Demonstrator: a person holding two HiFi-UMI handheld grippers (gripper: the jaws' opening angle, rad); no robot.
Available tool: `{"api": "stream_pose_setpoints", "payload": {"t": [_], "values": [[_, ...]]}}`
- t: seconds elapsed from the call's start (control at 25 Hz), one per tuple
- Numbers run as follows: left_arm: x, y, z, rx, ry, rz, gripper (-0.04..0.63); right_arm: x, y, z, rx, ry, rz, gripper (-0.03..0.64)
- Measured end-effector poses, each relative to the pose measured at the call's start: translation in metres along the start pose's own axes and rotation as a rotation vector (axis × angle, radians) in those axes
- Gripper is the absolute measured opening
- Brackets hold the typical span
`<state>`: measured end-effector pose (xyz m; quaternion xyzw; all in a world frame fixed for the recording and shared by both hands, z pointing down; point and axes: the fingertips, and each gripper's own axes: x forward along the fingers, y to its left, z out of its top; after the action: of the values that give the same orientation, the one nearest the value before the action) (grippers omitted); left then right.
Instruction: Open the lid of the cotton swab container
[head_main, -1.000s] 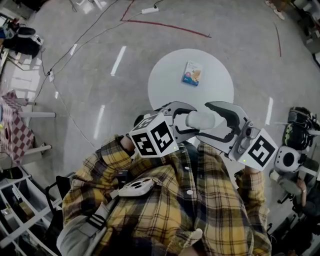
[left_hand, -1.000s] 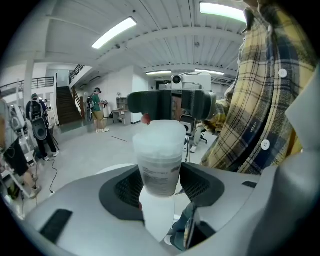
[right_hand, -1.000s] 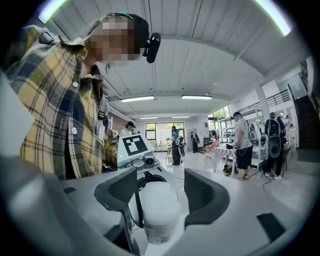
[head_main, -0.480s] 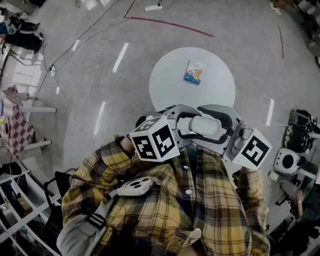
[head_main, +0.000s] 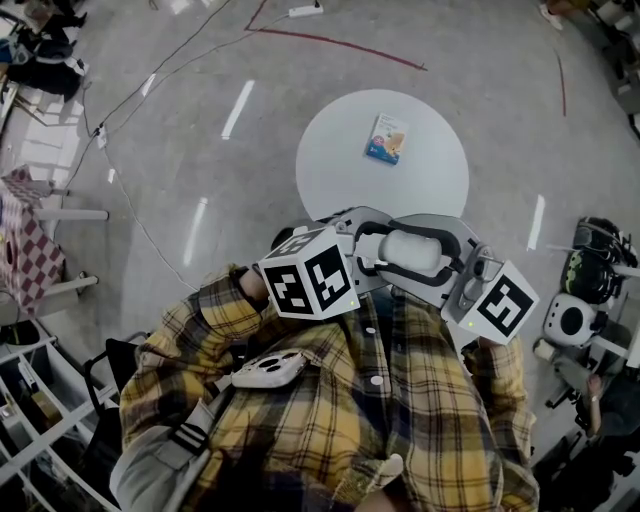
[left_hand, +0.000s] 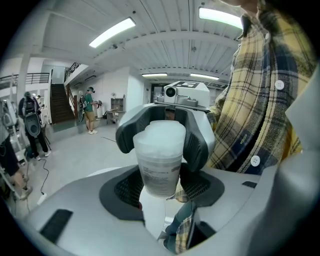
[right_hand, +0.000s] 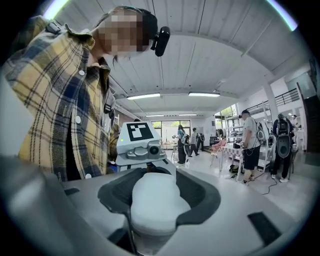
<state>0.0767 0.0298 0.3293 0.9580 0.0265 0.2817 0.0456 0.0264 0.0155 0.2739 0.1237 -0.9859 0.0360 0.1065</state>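
The cotton swab container (head_main: 412, 250), a translucent white tub with a white lid, is held level in front of the person's chest. My left gripper (head_main: 368, 252) is shut on its body; in the left gripper view the labelled body (left_hand: 159, 167) rises between my pads. My right gripper (head_main: 440, 252) comes from the right and its jaws are closing, with the dark pads (right_hand: 200, 197) hugging both sides of the lid (right_hand: 152, 200). In the left gripper view those same pads (left_hand: 198, 142) flank the lid (left_hand: 162, 134). The container's base is hidden.
Below stands a round white table (head_main: 330, 170) with a small printed packet (head_main: 385, 140) on it. Cables and a red tape line (head_main: 330, 42) cross the grey floor. Equipment (head_main: 590, 270) stands at the right. The plaid shirt (head_main: 380, 400) is close behind both grippers.
My right gripper has slid left over the lid end and its jaws have narrowed from wide apart to against the lid. The left gripper and container barely moved.
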Motion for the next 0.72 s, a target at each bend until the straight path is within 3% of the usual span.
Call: {"api": "stream_pose_setpoints", "payload": {"t": [0.72], "values": [[0.0072, -0.0003, -0.0045, -0.026, 0.011, -0.023, 0.236, -0.0007, -0.0042, -0.0064, 0.113, 0.016, 0.019, 0.211]]}}
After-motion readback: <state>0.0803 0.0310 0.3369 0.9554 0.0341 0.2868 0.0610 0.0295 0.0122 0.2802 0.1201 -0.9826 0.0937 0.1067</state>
